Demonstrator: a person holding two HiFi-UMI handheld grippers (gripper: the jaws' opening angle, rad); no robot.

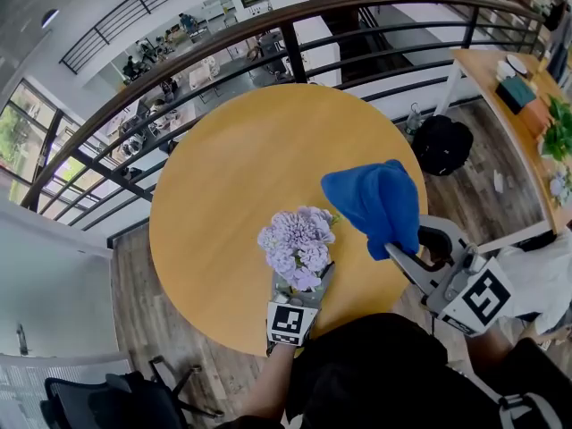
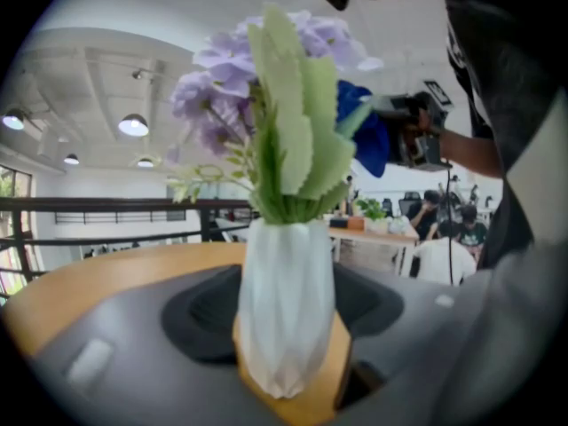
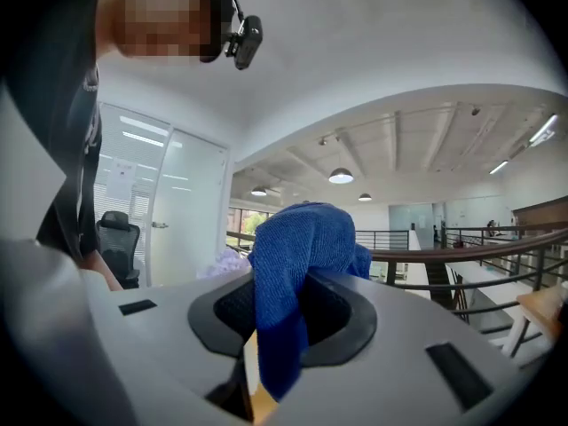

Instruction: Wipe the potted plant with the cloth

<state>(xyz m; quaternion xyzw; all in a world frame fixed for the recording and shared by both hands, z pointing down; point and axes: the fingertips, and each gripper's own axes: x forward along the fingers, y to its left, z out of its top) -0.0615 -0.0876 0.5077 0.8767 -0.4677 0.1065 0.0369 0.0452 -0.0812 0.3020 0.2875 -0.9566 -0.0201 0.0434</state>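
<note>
With the potted plant (image 1: 299,244) clamped by the left gripper (image 1: 300,295) and the blue cloth (image 1: 375,199) pinched in the right gripper (image 1: 399,252) (near the blooms (image 1: 298,235)), the approach is judged to be in hand; gentle contact is needed next.

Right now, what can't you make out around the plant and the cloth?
Vase: mostly hidden in the head view under the flowers.
Cloth touching flowers or not: unclear; leaves cover most of the cloth in the left gripper view.
Right gripper view: cloth hides most of the flowers.
</note>
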